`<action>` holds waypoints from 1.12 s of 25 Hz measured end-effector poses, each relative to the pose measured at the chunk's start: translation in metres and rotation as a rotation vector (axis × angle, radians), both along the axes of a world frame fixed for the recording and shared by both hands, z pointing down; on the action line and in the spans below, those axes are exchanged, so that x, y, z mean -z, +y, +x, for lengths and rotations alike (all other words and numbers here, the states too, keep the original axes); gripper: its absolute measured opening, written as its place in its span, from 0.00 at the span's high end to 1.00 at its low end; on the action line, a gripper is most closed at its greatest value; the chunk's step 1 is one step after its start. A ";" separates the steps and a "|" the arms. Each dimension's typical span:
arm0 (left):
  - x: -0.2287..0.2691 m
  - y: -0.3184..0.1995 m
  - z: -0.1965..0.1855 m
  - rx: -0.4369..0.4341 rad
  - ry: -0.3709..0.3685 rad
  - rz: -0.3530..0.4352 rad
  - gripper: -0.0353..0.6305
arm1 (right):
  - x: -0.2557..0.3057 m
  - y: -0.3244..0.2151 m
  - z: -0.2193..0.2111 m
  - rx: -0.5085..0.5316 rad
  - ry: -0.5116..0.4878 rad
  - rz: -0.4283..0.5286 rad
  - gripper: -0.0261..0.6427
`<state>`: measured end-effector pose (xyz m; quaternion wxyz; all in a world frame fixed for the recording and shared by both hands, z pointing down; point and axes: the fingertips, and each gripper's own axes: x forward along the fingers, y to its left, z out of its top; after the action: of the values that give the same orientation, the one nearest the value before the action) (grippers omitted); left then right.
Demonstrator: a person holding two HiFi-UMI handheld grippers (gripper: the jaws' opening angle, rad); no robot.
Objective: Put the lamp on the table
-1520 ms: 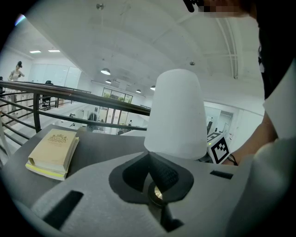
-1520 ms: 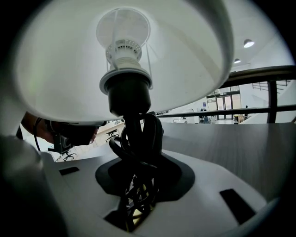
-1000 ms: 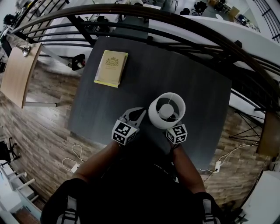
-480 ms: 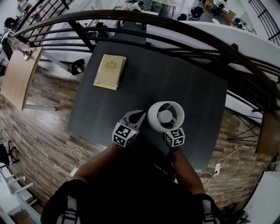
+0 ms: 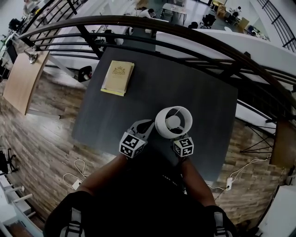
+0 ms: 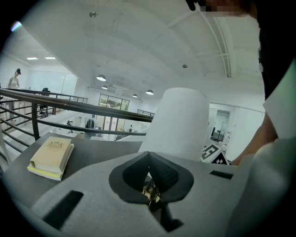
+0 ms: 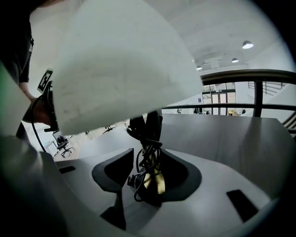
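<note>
On the right hand-held gripper (image 7: 148, 159) the jaws have just been opening and now stand wide, loose around the cable-wound stem (image 7: 149, 134) of the lamp (image 5: 173, 121). It stands near the front edge of the worktop (image 5: 185, 78) and looks delivered! The left hand-held gripper (image 6: 149, 156), closed and empty, hovers just beside the shade (image 6: 178, 122).

I am on an office mezzanine: a dark railing (image 5: 138, 20) overlooks desks (image 5: 173, 8) and swivel chairs (image 7: 62, 141) on the floor below.
</note>
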<state>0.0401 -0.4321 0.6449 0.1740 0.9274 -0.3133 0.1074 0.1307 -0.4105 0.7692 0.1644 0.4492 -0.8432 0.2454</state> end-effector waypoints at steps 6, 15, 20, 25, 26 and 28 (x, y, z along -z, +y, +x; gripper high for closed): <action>0.010 0.021 0.000 0.008 -0.010 0.030 0.93 | 0.017 0.014 0.003 -0.011 -0.018 0.029 0.71; 0.029 0.077 0.008 0.048 0.007 0.064 0.93 | 0.038 0.071 0.018 0.007 0.019 0.058 0.79; 0.037 0.100 -0.002 0.082 0.004 0.081 0.93 | 0.057 0.095 0.021 0.009 0.059 0.109 0.93; 0.049 0.114 -0.017 0.114 0.018 0.113 0.93 | 0.078 0.112 0.004 0.040 0.036 0.145 0.94; 0.051 0.118 -0.021 0.116 0.021 0.122 0.93 | 0.079 0.117 -0.001 0.056 0.037 0.147 0.94; 0.053 0.124 -0.030 0.128 0.019 0.124 0.93 | 0.079 0.125 -0.014 0.085 0.038 0.146 0.94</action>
<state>0.0101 -0.3080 0.5922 0.1257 0.9155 -0.3763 0.0676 0.1163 -0.2860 0.6899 0.1574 0.4284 -0.8739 0.1673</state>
